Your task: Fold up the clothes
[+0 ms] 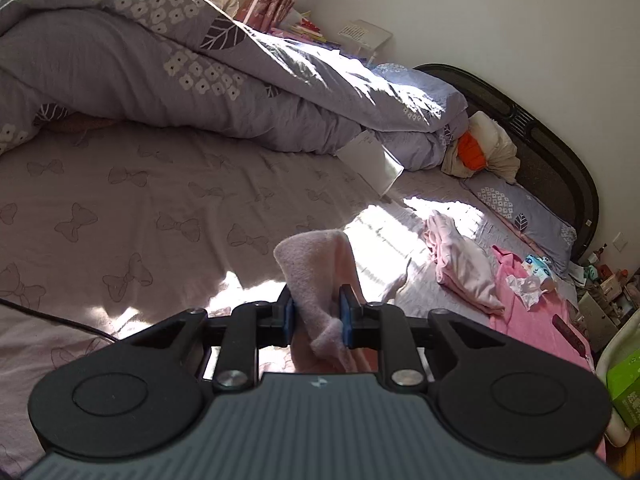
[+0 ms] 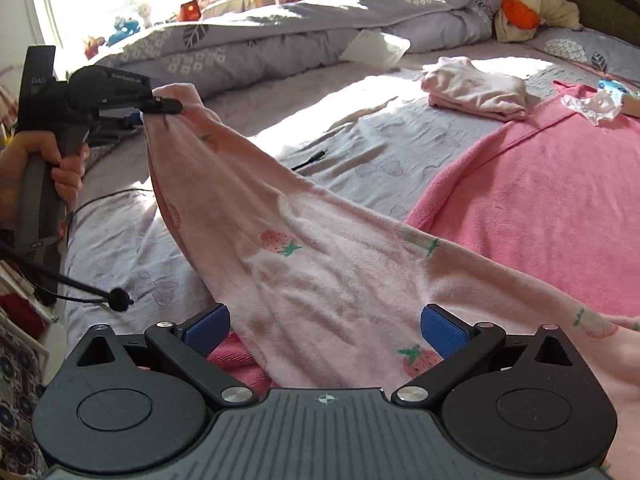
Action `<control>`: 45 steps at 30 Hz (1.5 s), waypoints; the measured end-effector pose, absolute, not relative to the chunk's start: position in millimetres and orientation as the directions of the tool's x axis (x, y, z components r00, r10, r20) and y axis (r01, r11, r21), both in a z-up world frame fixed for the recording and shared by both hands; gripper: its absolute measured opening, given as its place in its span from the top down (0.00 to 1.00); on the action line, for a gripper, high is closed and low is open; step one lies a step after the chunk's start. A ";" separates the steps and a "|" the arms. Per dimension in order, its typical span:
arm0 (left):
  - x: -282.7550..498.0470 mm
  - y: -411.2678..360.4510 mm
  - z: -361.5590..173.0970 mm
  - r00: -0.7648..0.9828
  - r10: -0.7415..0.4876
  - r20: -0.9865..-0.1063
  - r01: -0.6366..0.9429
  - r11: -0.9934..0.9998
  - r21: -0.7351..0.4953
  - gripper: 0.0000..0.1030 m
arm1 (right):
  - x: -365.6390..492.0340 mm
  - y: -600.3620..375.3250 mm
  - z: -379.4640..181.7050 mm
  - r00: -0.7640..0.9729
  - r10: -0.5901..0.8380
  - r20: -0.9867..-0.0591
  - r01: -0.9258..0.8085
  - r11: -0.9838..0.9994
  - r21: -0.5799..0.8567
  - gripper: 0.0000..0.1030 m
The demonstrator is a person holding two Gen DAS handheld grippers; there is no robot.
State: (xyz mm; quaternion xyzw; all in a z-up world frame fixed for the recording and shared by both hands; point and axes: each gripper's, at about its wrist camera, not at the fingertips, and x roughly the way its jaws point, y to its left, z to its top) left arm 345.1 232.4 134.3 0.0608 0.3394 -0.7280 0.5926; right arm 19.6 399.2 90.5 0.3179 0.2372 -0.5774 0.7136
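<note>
Left wrist view: the left tool (image 1: 316, 312) sits low centre of the frame, its blue pads clenched on a bunched edge of the pale pink garment (image 1: 316, 276), which rises out of the grip and flops over above it. Behind it the bed (image 1: 120, 200) fills the left and centre; a folded pale garment (image 1: 464, 268) lies right of centre, near the pink blanket (image 1: 532, 312) at lower right. The grey duvet (image 1: 160, 72) is heaped across the top. Right wrist view: the same strawberry-print garment (image 2: 312, 248) stretches as a slack diagonal from the left tool (image 2: 168, 106) at upper left, gripped by a hand (image 2: 68, 168), down to the bottom centre. The right tool (image 2: 324, 332) stands released: its blue pads (image 2: 440, 328) are wide apart with cloth draped between and over them, not pinched. Judgement: the step is taking a second corner so the piece can be spread. To do it well, the right tool should close on an edge or corner rather than mid-panel, take one layer only, then draw the cloth taut and level against the left grip before laying it on a bare part of the bed, away from the pink blanket.
</note>
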 end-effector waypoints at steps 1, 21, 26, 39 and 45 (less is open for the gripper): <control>336.8 239.7 144.7 -0.301 -0.830 -0.469 0.905 -0.094 -0.415 0.76 | 10.2 417.0 96.3 0.191 -0.688 -0.700 0.980 0.090 0.179 0.00; -79.8 505.4 162.3 -0.746 -0.560 -0.361 0.651 -0.727 -0.218 0.79 | -137.4 768.6 118.7 -0.148 -0.632 -0.761 0.776 -0.551 0.306 0.00; -152.2 554.1 108.3 -0.725 -0.442 -0.528 0.575 -0.811 -0.110 0.74 | -158.1 803.5 97.4 -0.137 -0.600 -0.788 0.693 -0.627 0.356 0.00; -170.9 584.4 95.8 -0.764 -0.129 -0.632 0.271 -0.953 -0.133 0.22 | -200.5 825.8 85.6 -0.294 -0.603 -0.742 0.567 -0.735 0.372 0.00; -76.9 517.0 122.2 -0.747 -0.315 -0.585 0.457 -0.883 -0.108 0.20 | -238.9 805.4 87.9 -0.231 -0.613 -0.756 0.563 -0.717 0.410 0.00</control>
